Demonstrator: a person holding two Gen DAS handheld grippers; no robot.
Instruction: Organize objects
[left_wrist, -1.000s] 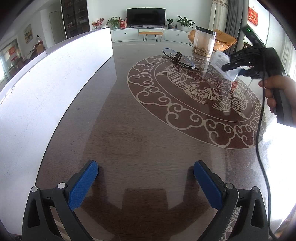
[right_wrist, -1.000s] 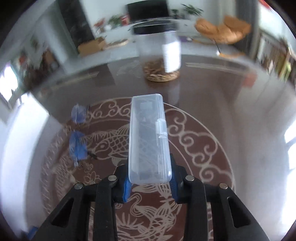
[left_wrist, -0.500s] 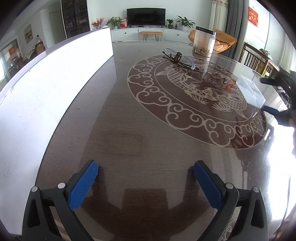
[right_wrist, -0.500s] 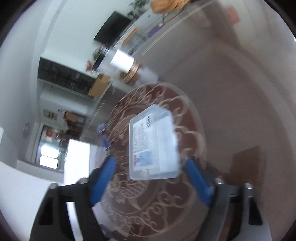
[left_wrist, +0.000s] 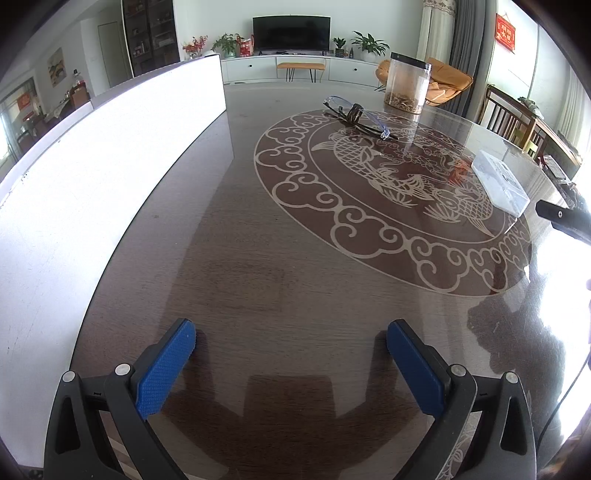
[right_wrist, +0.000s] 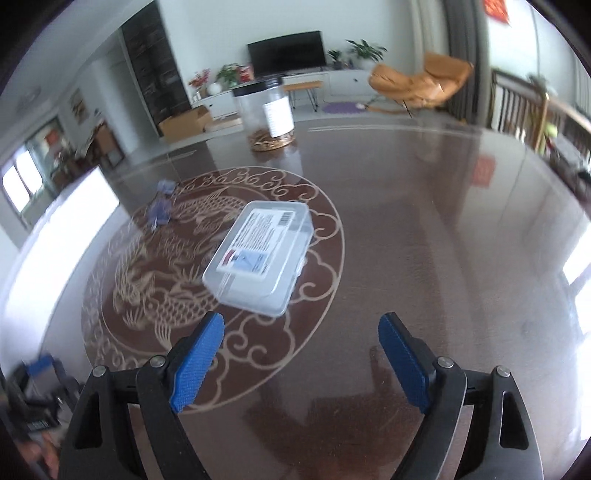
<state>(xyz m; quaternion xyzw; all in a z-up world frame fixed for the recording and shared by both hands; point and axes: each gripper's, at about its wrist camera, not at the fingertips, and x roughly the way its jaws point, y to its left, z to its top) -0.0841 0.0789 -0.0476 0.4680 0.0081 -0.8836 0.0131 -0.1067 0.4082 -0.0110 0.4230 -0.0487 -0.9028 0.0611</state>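
Observation:
A clear plastic box (right_wrist: 260, 254) with a paper label lies flat on the dark table, just ahead of my right gripper (right_wrist: 301, 349), which is open and empty. The box also shows in the left wrist view (left_wrist: 500, 181) at the right. A pair of glasses (left_wrist: 356, 116) lies on the carp inlay (left_wrist: 391, 177); it is blurred in the right wrist view (right_wrist: 162, 206). A clear jar (left_wrist: 406, 86) with a black lid stands behind it, also in the right wrist view (right_wrist: 266, 112). My left gripper (left_wrist: 291, 356) is open and empty above the near table.
A white board (left_wrist: 103, 158) runs along the table's left side. A chair (left_wrist: 517, 122) stands at the table's right edge. Part of the right gripper's body (left_wrist: 565, 216) shows at the right of the left wrist view.
My right gripper held the clear box upright, tilted it, then opened and set it flat on the table and drew back. The left gripper has not moved.

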